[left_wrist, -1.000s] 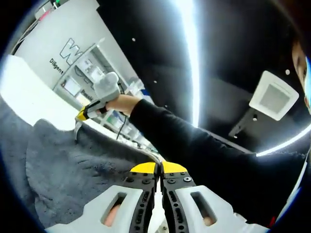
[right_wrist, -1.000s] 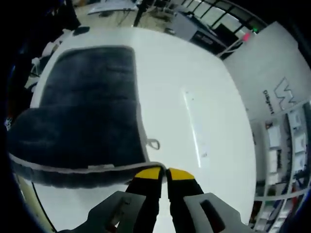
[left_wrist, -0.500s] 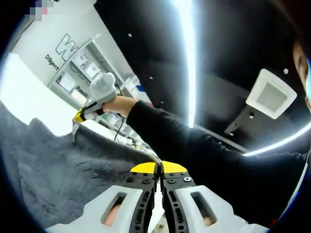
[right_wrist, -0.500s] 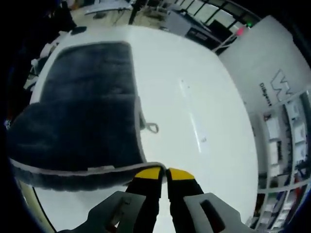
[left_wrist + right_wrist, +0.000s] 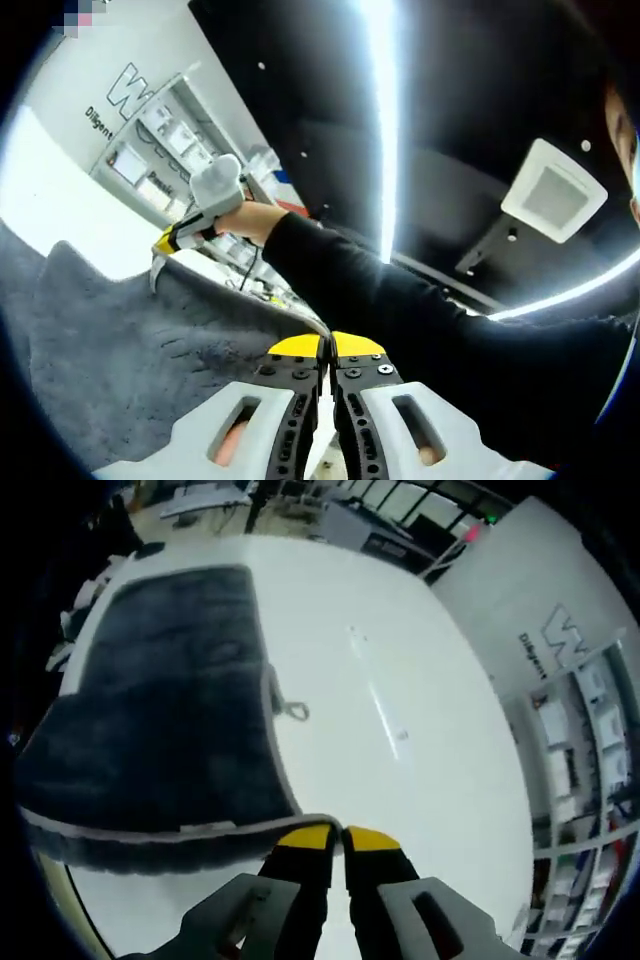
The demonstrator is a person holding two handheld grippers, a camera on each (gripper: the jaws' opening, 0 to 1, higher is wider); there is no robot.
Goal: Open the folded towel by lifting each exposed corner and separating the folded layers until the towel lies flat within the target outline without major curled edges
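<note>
A dark grey towel (image 5: 170, 700) with a pale hem is partly lifted. Its far part lies on the white table (image 5: 400, 680), and the near edge is raised and stretched between both grippers. My right gripper (image 5: 338, 836) is shut on a corner of that edge. A small hanging loop (image 5: 296, 711) sticks out from the towel's side onto the table. In the left gripper view the towel (image 5: 120, 370) sags down to the left. My left gripper (image 5: 327, 347) is shut on its edge. The right gripper (image 5: 163, 243) holds the far corner, up and to the left.
A person's black sleeve (image 5: 400, 300) crosses the left gripper view under bright ceiling light strips (image 5: 385, 120) and a square vent (image 5: 553, 205). Shelves with boxes (image 5: 590, 740) and a lettered white wall (image 5: 120, 90) stand beyond the table. Desks (image 5: 210, 495) stand past its far end.
Both grippers stay shut on the towel's edge. In the right gripper view the flat part of the towel and its loop have shifted left and up as the camera moved.
</note>
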